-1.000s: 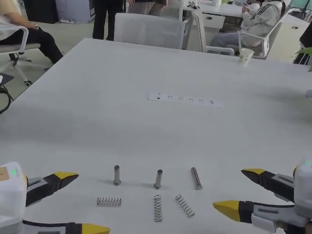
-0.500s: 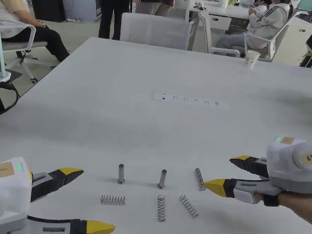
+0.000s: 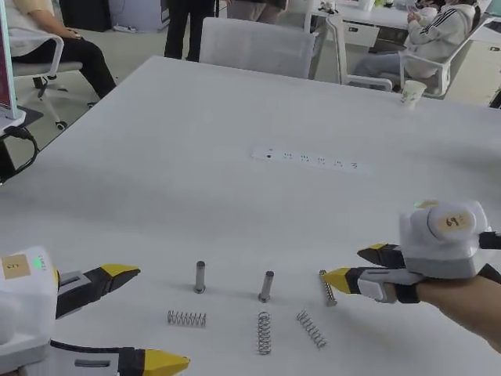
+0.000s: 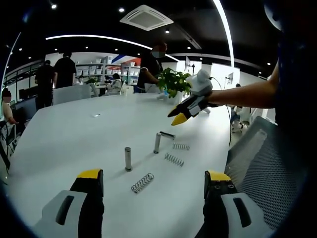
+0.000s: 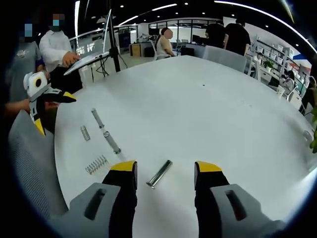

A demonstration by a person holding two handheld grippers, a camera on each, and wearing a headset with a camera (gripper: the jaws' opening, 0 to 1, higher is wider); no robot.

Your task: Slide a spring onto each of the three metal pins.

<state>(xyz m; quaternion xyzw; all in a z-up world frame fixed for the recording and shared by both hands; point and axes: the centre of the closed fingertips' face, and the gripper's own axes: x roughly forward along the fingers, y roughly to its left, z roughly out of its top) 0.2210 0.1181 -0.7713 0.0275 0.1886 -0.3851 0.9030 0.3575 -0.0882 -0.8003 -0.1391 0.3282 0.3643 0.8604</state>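
One white table [image 3: 235,180]; my left gripper [image 3: 153,317], jaws wide apart, empty, at the near edge; my right gripper [image 3: 352,266], jaws parted, empty, the lying pin [image 3: 327,287] just ahead between them; left pin [image 3: 200,276] and middle pin [image 3: 267,286], upright; left spring [image 3: 186,318], middle spring [image 3: 264,332], right spring [image 3: 311,327], flat, one on my side of each pin, apart from the pins.

The table [image 3: 156,157] is evenly lit by ceiling strips [image 4: 223,22]; faint shadows are thrown by pins [image 3: 200,276]; fisheye edges are bent.
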